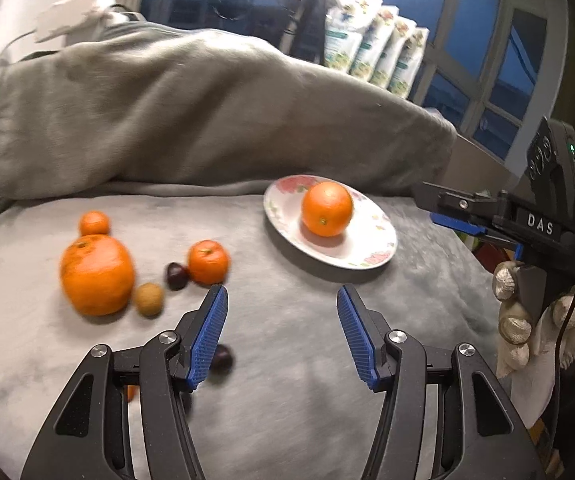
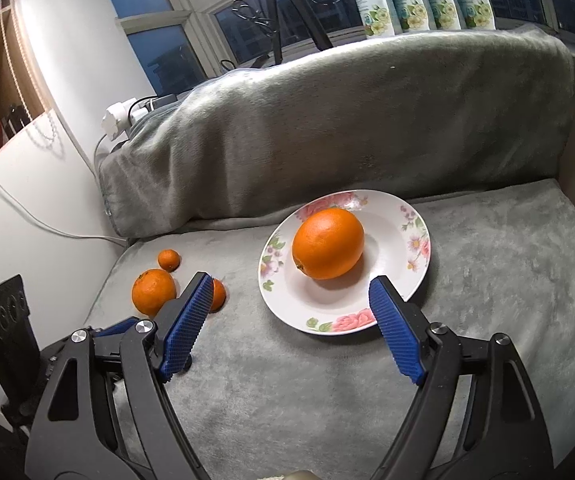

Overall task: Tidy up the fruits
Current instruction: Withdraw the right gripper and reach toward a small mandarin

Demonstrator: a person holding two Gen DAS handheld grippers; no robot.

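Grey blanket (image 2: 327, 380): plate (image 2: 415, 280) holds one orange (image 2: 327, 243). Left gripper (image 1: 282, 312) and right gripper (image 2: 291, 300) spread, empty. Next: loose fruit at left, probably the mandarin (image 1: 208, 262).

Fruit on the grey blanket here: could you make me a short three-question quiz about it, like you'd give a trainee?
1. True or false: the floral plate holds two oranges.
2. Multiple choice: the left gripper is A) open and empty, B) shut on a fruit, C) out of view.
3. Fill in: the small tan fruit lies beside the ____ orange.

Key
1. False: only one orange sits on it.
2. A. The right gripper is open and empty too.
3. Largest loose; a dark fruit and smaller oranges lie nearby on the blanket.
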